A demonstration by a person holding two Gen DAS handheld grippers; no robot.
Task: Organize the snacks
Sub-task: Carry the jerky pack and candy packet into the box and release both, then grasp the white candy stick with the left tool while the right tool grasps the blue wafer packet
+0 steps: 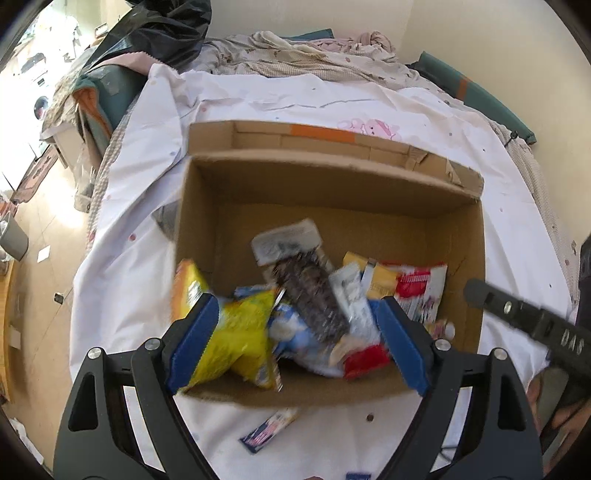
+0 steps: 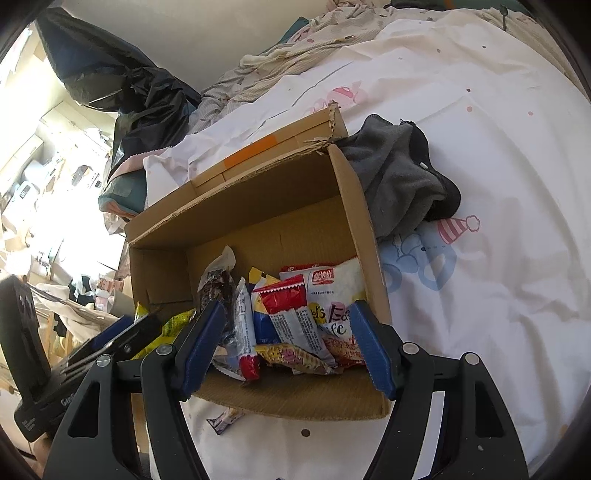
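Observation:
An open cardboard box sits on a white bedsheet and holds several snack packets. Among them are a yellow bag, a dark bar in a clear wrapper and a red-and-white packet. My left gripper is open and empty, just above the box's near edge. My right gripper is open and empty over the same box, above a red-and-white packet and a white bag. The left gripper also shows in the right wrist view.
One small blue-and-white packet lies on the sheet in front of the box; it also shows in the right wrist view. A grey garment lies right of the box. Black bags and bedding pile up behind. The floor is to the left.

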